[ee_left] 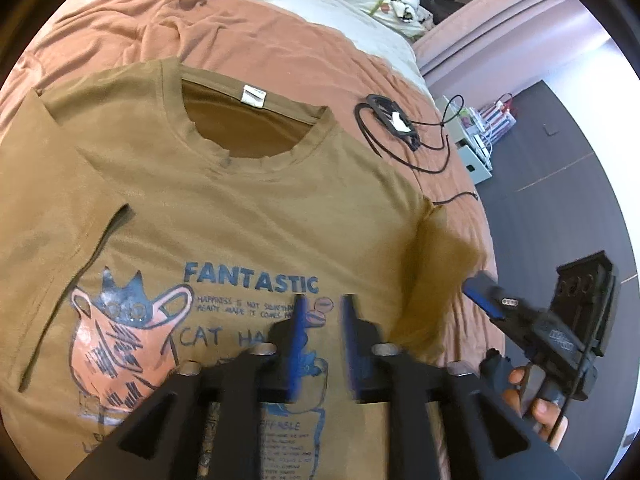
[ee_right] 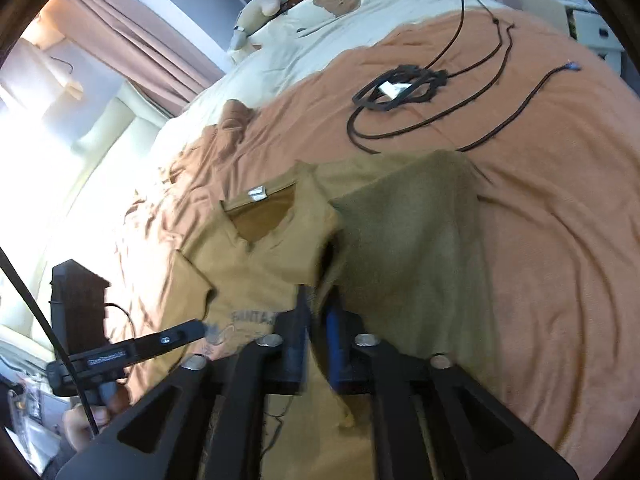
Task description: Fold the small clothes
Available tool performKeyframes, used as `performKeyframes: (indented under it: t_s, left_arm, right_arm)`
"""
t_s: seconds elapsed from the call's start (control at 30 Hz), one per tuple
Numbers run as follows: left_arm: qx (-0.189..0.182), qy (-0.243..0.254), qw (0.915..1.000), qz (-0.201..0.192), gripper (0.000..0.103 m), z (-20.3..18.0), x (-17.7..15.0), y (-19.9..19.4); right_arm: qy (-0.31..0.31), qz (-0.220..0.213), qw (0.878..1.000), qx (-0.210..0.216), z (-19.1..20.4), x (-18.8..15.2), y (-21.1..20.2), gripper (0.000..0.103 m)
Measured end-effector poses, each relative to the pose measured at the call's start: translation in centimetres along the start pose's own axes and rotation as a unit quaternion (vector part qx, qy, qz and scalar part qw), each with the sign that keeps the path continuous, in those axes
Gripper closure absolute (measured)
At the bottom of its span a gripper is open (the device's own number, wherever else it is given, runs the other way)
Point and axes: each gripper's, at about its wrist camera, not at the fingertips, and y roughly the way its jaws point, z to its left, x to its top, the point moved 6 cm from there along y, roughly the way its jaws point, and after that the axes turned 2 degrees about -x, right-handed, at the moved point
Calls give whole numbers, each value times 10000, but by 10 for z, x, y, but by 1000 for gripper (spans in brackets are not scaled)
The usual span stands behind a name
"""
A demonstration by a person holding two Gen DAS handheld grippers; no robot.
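- The mustard-brown cotton T-shirt with blue cat print [ee_left: 248, 224] lies flat on the bed's orange blanket [ee_left: 132, 20]; the side fold is in hand.
- The left gripper [ee_left: 322, 312] hovers released above the print.
- The right gripper [ee_right: 316, 320] has the sleeve edge between its fingers; clenched or not, I cannot tell.
- Next, I judge, the flap must be laid across and smoothed.
- Only the right view shows the lifted flap; the left view shows the print.

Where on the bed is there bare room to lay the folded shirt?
Free: orange blanket right of the brown T-shirt, below the black cable; also blanket beyond the collar. Crowded: the cable coil, and pillows at the headboard.
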Motion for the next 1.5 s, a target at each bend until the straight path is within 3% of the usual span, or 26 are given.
performKeyframes:
  t_s: [0.03, 0.07, 0.17, 0.3, 0.33, 0.4, 0.43, 0.47, 0.7, 0.83, 0.9, 0.97, 1.2, 1.33, 1.5]
  left_arm:
    - [15, 11, 10000, -41, 53, -1, 2, 2]
    - [20, 22, 10000, -69, 46, -1, 3, 3]
    - [40, 70, 9999, -69, 46, -4, 8, 13]
    - [150, 171, 9997, -94, 46, -8, 18, 29]
    - [191, 237, 9995, -113, 46, -9, 21, 35]
    - [264, 357, 9989, -120, 46, -11, 25, 43]
    - [306, 427, 9986, -116, 46, -13, 27, 49]
    - [347, 493, 9981, -126, 46, -14, 30, 55]
    - [631, 990, 9931, -43, 46, -28, 41, 100]
    - [836, 1238, 9888, 63, 55, -30, 42, 120]
    - [914, 1290, 9872, 188, 68, -28, 41, 132]
    - [910, 1352, 9864, 233, 97, -28, 39, 138]
    - [935, 1506, 9841, 59, 102, -31, 35, 115]
    - [1001, 1462, 9840, 166, 102, -24, 34, 105]
    - [1085, 1405, 9835, 337, 102, -13, 30, 105]
  right_arm:
    - [22, -165, 9999, -9, -4, 4, -5, 33]
    - [29, -295, 9996, -15, -8, 7, -10, 31]
    - [170, -432, 9989, -31, -28, 14, -15, 31]
    - [279, -477, 9976, -418, -56, 20, -9, 31]
    - [273, -502, 9970, -528, -60, 21, -5, 32]
    - [312, -534, 9947, -819, -70, 26, 2, 44]
    - [358, -515, 9941, -890, -77, 27, 3, 60]
    - [414, -471, 9936, -938, -82, 29, 7, 69]
    - [281, -332, 9938, -1026, -90, 46, 41, 69]
    - [245, -309, 9946, -957, -94, 52, 57, 69]
    - [181, -282, 9951, -929, -98, 52, 63, 69]
    - [110, -255, 9955, -906, -96, 54, 69, 69]
    - [-195, -98, 9935, -1121, -88, 54, 89, 69]
    - [-112, -71, 9942, -1070, -85, 56, 93, 69]
    - [-532, 91, 9864, -1553, -69, 59, 109, 69]
